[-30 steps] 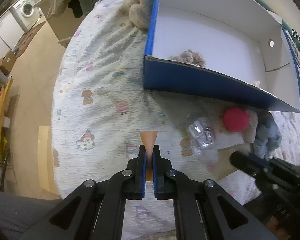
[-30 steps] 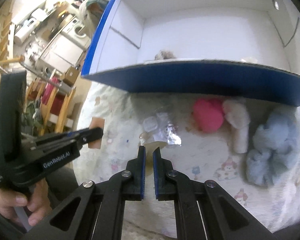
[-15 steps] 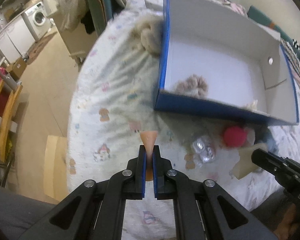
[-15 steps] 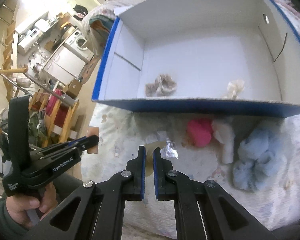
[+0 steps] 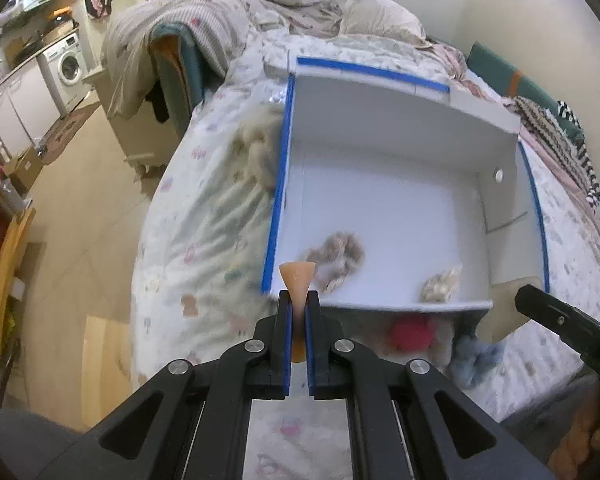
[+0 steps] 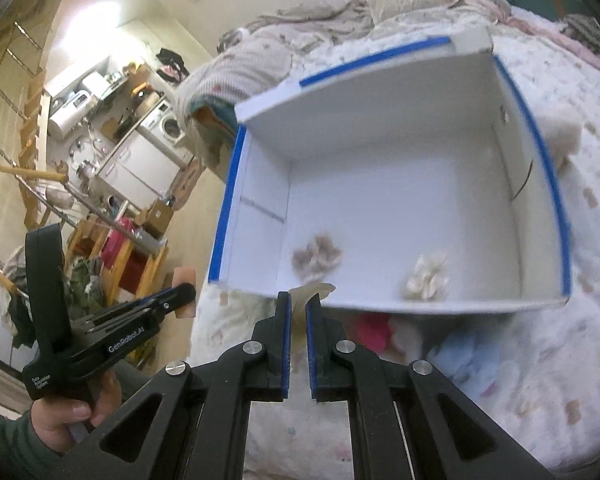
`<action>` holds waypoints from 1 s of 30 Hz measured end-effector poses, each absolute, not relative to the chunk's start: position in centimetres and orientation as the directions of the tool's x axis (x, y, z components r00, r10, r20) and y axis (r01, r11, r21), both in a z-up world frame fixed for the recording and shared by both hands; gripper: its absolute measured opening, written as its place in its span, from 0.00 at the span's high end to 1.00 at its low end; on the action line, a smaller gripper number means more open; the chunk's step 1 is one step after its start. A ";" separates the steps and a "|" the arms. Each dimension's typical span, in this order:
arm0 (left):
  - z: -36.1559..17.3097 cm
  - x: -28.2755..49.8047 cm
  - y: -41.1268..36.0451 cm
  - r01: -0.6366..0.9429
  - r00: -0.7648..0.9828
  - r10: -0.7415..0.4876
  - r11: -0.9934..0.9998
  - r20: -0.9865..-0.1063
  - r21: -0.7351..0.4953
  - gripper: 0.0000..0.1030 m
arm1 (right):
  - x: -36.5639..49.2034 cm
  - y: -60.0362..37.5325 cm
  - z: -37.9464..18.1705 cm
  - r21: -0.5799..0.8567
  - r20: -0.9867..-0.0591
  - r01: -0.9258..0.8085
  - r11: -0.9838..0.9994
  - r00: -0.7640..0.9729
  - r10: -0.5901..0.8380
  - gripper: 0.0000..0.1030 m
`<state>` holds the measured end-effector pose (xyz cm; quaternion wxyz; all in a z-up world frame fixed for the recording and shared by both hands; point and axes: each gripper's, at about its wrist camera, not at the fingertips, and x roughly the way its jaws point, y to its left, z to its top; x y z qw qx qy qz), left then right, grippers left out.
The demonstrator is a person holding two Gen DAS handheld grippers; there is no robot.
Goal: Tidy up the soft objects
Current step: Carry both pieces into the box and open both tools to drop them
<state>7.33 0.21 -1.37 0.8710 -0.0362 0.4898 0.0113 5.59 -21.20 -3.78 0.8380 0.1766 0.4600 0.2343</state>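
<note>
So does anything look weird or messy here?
Mostly tidy. Only two scrunchies, a brownish one and a cream one, lie in the box. A red soft thing and a blue scrunchie lie outside against its front wall.

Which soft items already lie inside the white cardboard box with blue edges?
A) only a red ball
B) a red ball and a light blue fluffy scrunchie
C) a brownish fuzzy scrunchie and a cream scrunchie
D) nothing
C: the brownish fuzzy scrunchie and the cream scrunchie rest on the floor of the white cardboard box, near its front wall.
</note>
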 end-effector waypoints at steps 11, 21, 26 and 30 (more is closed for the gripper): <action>1.1 12.3 -1.4 -0.017 0.563 -0.018 0.999 -0.826 -0.033 0.95 | 9.2 -24.1 -1.5 0.502 -0.657 -0.196 0.842 0.546 0.519 0.92; -1.3 15.4 -3.1 0.019 0.566 0.005 1.000 -0.825 0.019 0.95 | 12.2 -24.6 -3.9 0.493 -0.677 -0.141 0.858 0.558 0.481 0.92; -3.4 16.4 -3.6 0.035 0.541 -0.004 0.999 -0.841 0.018 0.95 | 13.3 -24.4 -5.4 0.473 -0.711 -0.128 0.872 0.530 0.463 0.92; -4.6 17.2 -3.8 0.056 0.527 -0.030 0.998 -0.849 -0.001 0.95 | 14.1 -23.9 -6.5 0.457 -0.728 -0.128 0.880 0.514 0.453 0.92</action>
